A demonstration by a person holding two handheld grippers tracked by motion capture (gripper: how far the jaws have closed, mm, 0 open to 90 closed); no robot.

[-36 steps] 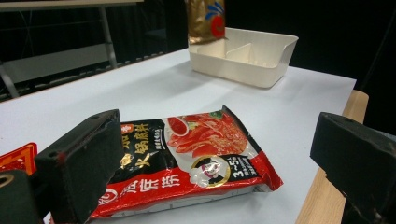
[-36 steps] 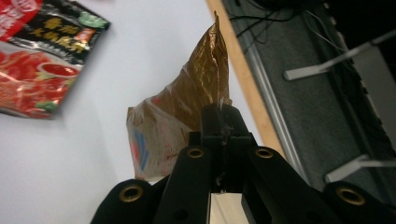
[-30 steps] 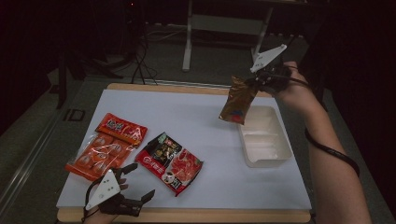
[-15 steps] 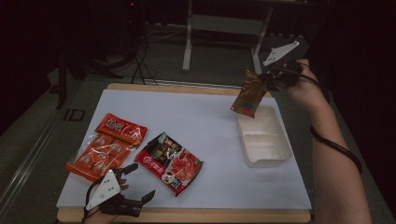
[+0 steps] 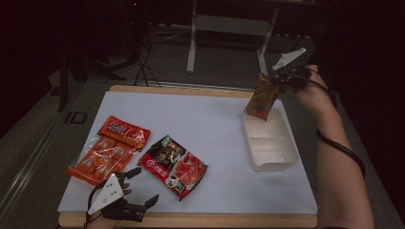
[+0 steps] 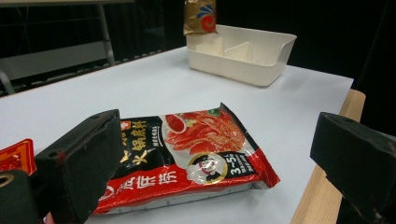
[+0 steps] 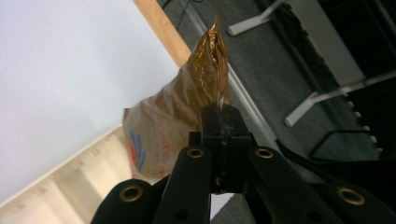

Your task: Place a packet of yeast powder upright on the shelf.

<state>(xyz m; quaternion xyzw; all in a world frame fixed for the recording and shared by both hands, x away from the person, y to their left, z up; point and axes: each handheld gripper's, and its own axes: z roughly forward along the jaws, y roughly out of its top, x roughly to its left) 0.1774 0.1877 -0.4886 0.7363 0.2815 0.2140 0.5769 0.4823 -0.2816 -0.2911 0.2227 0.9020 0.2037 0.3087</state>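
Observation:
My right gripper [image 5: 277, 82] is shut on the top edge of a gold-brown packet [image 5: 260, 98] that hangs over the far end of the white divided tray [image 5: 286, 155]. In the right gripper view the jaws pinch the crinkled gold packet [image 7: 187, 98] above the tray [image 7: 60, 196]. My left gripper [image 5: 143, 187] rests open at the table's near left edge, nothing between its jaws. Just beyond it lies a red and black hotpot-base packet [image 5: 174, 164], also seen as the red packet [image 6: 187, 154] in the left gripper view, where the gold packet [image 6: 200, 16] hangs above the tray [image 6: 243, 58].
An orange-red snack bag [image 5: 107, 148] lies at the left of the white table top [image 5: 200, 114]. A wooden rim [image 5: 191, 220] runs along the near edge. Table legs and cables [image 5: 143, 52] stand on the dark floor behind.
My right gripper has carried the gold packet to the right and slightly down, from left of the tray to over its far end. The left gripper has stayed still.

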